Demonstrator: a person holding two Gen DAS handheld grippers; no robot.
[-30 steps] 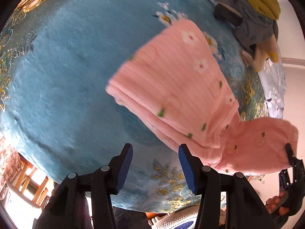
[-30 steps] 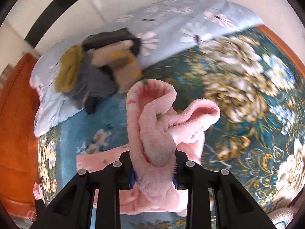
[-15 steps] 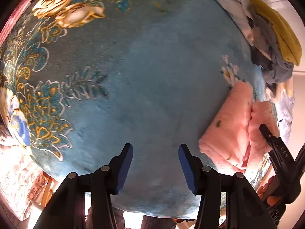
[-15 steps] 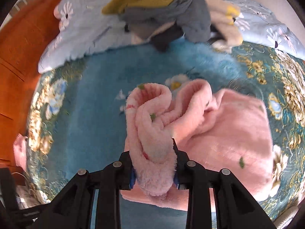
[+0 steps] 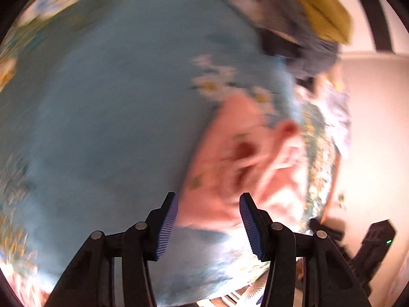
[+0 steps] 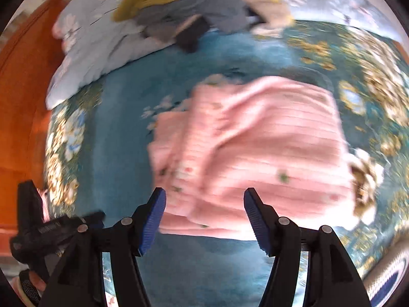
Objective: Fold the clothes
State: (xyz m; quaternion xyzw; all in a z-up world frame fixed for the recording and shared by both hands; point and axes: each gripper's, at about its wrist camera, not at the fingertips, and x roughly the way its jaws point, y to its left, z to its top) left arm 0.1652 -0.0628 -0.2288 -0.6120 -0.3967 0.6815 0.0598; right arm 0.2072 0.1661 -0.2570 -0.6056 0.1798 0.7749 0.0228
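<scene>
Right wrist view puts the pink garment [image 6: 258, 151] at the centre of the frame, lying folded and a little rumpled on the blue floral bed cover [image 6: 122, 158], free of any grip. Just below it the right hand-held gripper [image 6: 204, 220] has its blue-padded fingers spread wide, with nothing between them. At the lower left edge of that frame the left hand-held gripper [image 6: 53, 227] shows as a dark, blurred shape. Over on the left wrist view, everything is smeared with motion blur: the same pink garment [image 5: 242, 166] sits right of centre, and the left hand-held gripper [image 5: 207, 220] is spread too, its fingers empty, the garment's near edge showing just above the gap. At the top of both frames a pile of clothes [image 6: 194, 7], yellow, grey and beige, rests on a pale blue flowered pillow [image 6: 84, 58], well apart from the pink piece. An orange wooden headboard [image 6: 23, 97] fills the left edge of the right wrist view.
</scene>
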